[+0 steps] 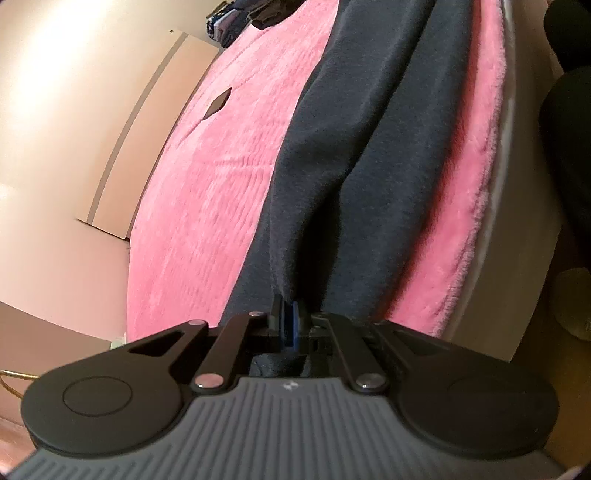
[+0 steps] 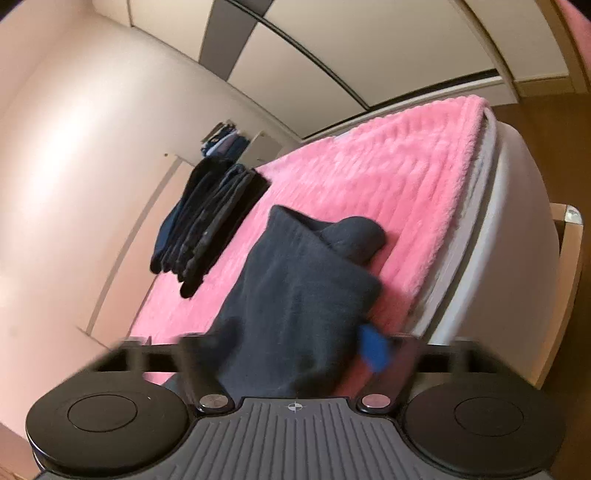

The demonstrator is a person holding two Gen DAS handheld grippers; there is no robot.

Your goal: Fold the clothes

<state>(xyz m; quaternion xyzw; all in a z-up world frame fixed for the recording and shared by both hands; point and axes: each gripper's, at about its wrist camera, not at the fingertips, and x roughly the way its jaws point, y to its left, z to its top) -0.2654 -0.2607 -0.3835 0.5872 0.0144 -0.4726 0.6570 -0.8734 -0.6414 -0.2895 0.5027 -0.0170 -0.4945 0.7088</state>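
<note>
A dark navy garment [image 1: 354,155] lies in a long strip on the pink blanket [image 1: 221,184], stretching away from me. My left gripper [image 1: 290,321] is shut on its near end, and a fold of cloth rises from between the blue pads. In the right wrist view the same garment [image 2: 295,295] is partly folded, with a rounded hood or sleeve end [image 2: 354,232] at its far side. My right gripper [image 2: 288,345] is open, its fingers blurred and wide apart. The garment's near edge lies between them, and one blue pad [image 2: 373,349] shows on the right.
A stack of folded dark clothes [image 2: 207,225] sits on the blanket [image 2: 388,166] near the far wall, also visible as the stack [image 1: 240,18]. The bed's white side [image 2: 517,240] drops off at the right. A small dark patch [image 1: 218,103] lies on the blanket. A dark sleeve [image 1: 569,147] is at the right.
</note>
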